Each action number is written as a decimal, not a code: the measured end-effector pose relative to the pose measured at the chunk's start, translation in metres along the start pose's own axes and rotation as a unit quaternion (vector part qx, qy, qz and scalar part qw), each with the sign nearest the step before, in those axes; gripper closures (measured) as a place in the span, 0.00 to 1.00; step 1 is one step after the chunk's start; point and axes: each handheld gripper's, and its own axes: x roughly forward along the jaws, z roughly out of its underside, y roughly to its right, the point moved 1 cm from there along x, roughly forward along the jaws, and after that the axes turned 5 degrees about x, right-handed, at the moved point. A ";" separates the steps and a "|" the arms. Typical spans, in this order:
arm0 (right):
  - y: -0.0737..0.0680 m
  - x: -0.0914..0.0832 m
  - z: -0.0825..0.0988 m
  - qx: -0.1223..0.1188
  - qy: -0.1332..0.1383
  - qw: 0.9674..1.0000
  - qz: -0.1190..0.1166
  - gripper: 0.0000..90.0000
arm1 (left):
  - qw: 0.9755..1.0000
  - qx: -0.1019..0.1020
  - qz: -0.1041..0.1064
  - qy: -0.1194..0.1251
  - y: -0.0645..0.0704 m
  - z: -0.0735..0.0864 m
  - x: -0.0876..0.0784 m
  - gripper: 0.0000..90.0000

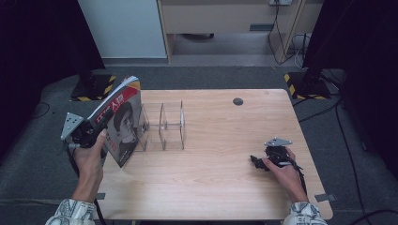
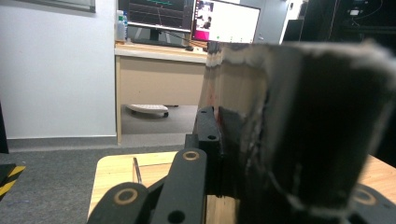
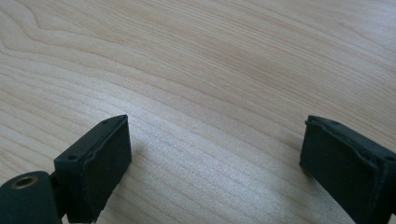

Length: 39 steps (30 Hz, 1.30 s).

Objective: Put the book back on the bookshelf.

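Observation:
A thick magazine (image 1: 119, 119) with a dark portrait cover and a red-and-white title is held tilted above the table's left edge, just left of a clear acrylic divider rack (image 1: 162, 126). My left gripper (image 1: 94, 129) is shut on the magazine's lower left side. In the left gripper view the magazine (image 2: 299, 130) bulges between the jaws, its page edges facing the camera, and one black finger (image 2: 208, 135) presses against it. My right gripper (image 1: 257, 161) rests low over the table at the right. Its jaws stand open over bare wood (image 3: 215, 154), nothing between them.
The wooden table (image 1: 220, 131) has a small dark round cap (image 1: 238, 101) near its far edge. The rack's slots hold nothing. Grey carpet, hazard-striped stand bases and cables surround the table. A desk with monitors stands beyond.

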 end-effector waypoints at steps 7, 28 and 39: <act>0.000 0.000 0.000 0.000 0.000 1.000 0.000 0.10 | 1.000 0.007 -0.011 -0.009 -0.002 0.000 -0.002 0.95; 0.000 0.000 0.000 0.000 0.000 1.000 0.000 0.10 | 1.000 0.012 -0.020 -0.016 -0.004 0.000 -0.003 0.91; 0.000 0.000 0.000 0.000 0.000 1.000 0.000 0.10 | 1.000 0.012 -0.011 -0.023 -0.006 -0.002 -0.001 0.88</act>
